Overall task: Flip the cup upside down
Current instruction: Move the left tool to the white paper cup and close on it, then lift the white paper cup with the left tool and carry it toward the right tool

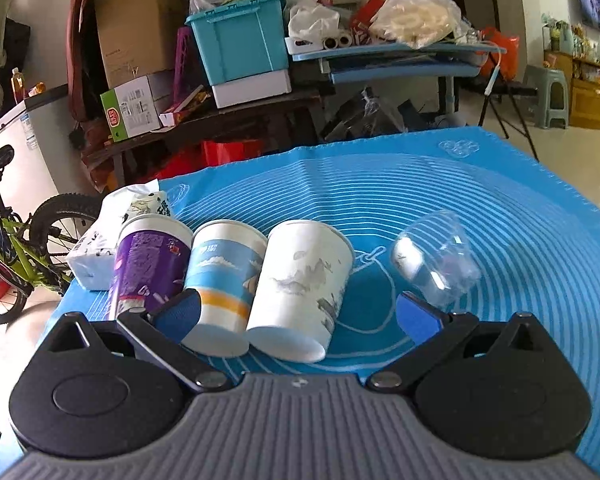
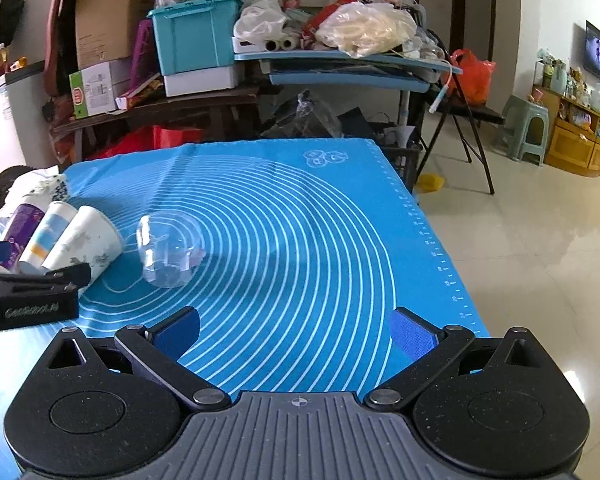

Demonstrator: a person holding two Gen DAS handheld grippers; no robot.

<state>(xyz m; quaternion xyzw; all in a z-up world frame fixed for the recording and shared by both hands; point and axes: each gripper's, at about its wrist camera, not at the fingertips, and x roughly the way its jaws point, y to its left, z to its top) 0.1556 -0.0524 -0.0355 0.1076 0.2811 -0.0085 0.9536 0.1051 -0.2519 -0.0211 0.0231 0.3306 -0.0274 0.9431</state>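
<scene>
Three paper cups (image 1: pixel 300 288) and one clear plastic cup (image 1: pixel 436 260) are seen on the worktop (image 2: pixel 300 220), both grippers, left (image 1: pixel 298 312) and right (image 2: pixel 296 332), spread empty.

L claw (image 1: pixel 298 314) wide open, jaws spread, nothing btwn blue pads (image 1: pixel 180 316). R claw (image 2: pixel 296 332) also wide open, empty. L claw's side shows at left edge of R view.

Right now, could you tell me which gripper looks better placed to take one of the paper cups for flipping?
Probably the left gripper: open, with the white cup between its fingers. The right gripper faces bare mat.
</scene>
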